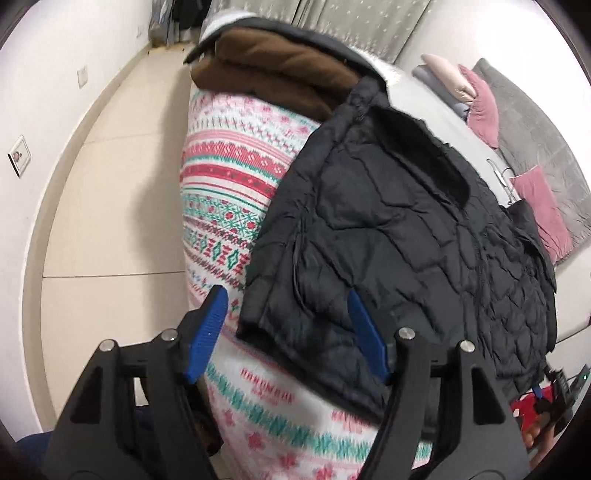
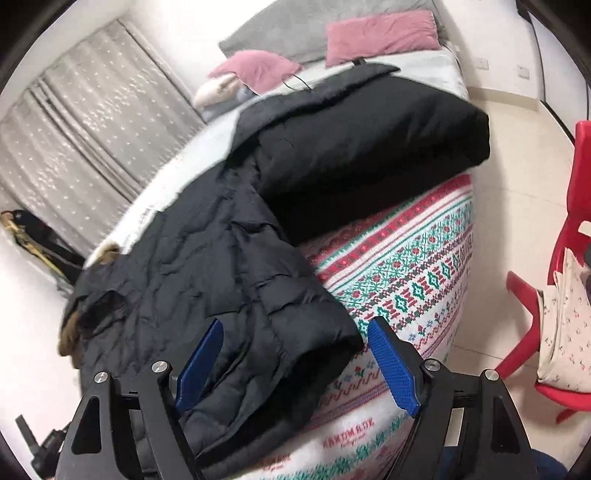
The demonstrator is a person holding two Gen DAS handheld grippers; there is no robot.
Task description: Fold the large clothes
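Note:
A large black quilted puffer jacket (image 1: 399, 236) lies spread on a bed covered by a red, green and white patterned blanket (image 1: 236, 177). My left gripper (image 1: 288, 306) is open, its blue fingers straddling the jacket's near corner just above it. In the right wrist view the jacket (image 2: 207, 266) shows again on the blanket (image 2: 406, 269), with one part folded over at the far side. My right gripper (image 2: 299, 336) is open around another hem corner of the jacket, not closed on it.
A brown fleece garment (image 1: 273, 77) lies at the far end of the bed. Pink pillows (image 2: 380, 35) and a grey blanket lie at the head. A red plastic chair (image 2: 561, 280) with floral cloth stands to the right. Tiled floor (image 1: 110, 206) and curtains (image 2: 85, 110) surround the bed.

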